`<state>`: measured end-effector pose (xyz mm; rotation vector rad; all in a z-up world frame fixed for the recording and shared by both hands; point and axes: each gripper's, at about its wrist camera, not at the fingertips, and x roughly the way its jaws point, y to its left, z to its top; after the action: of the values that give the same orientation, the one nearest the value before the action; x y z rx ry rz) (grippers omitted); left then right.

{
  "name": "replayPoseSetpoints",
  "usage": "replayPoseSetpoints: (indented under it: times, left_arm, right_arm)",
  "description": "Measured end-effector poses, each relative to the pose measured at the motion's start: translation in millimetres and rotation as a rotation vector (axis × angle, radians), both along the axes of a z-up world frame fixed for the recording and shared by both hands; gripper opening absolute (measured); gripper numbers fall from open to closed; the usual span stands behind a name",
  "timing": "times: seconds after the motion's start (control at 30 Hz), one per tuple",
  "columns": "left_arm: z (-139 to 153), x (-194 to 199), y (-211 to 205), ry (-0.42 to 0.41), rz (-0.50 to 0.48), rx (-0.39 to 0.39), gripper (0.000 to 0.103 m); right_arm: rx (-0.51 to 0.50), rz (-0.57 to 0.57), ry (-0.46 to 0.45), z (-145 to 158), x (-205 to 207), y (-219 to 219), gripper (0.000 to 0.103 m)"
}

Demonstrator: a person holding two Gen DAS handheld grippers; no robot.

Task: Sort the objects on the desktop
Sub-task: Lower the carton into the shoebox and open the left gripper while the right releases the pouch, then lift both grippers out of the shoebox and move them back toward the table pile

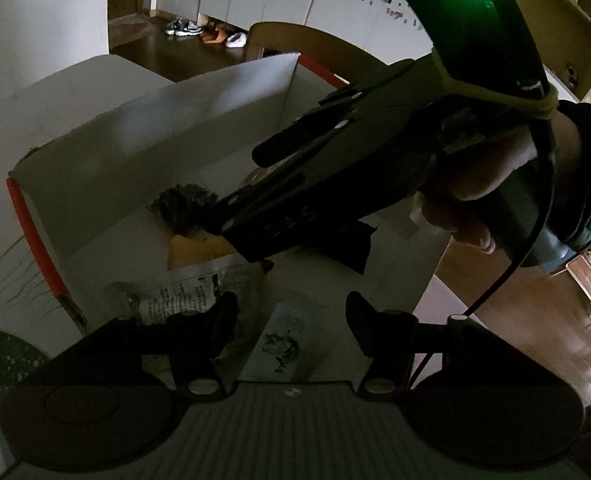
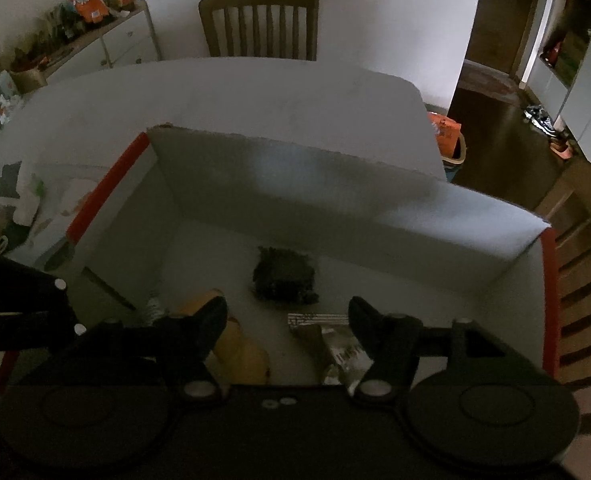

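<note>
A white cardboard box [image 2: 335, 208] with red edges stands open on the table, and both grippers hang over it. On its floor lie a dark green crumpled clump [image 2: 285, 280], a yellow packet [image 2: 243, 354] and a silver foil packet [image 2: 337, 346]. My right gripper [image 2: 287, 316] is open above them with nothing pressed between its pads. My left gripper [image 1: 291, 320] is also open over the box [image 1: 155, 140]; a pale blue sachet [image 1: 283, 340] lies loose below its gap, beside a printed wrapper [image 1: 191, 292]. The right gripper [image 1: 251, 204], held by a hand [image 1: 475, 184], crosses the left wrist view.
The box sits on a white table [image 2: 215, 88]. A wooden chair [image 2: 259, 20] stands behind it, and another chair's slats [image 2: 583, 280] are at the right. A cluttered sideboard [image 2: 95, 40] is back left. An orange bag [image 2: 445, 136] sits on the floor, with shoes [image 1: 183, 28] farther off.
</note>
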<state>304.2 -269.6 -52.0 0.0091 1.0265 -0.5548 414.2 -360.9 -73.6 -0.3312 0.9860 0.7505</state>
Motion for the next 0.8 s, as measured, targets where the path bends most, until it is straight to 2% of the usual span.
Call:
replayPoseSetpoints:
  times: [0.37,0.8]
  left_arm:
    - [18,-19,19,-0.083,0.066,-0.01,0.059]
    - [29,-38,29,-0.138,0.132,-0.026,0.074]
  right_arm:
    - [0.051,-0.031,-0.017,25,-7,-12,0.071]
    - [0.098,-0.055,-0.042,43,-29,-23,0.075]
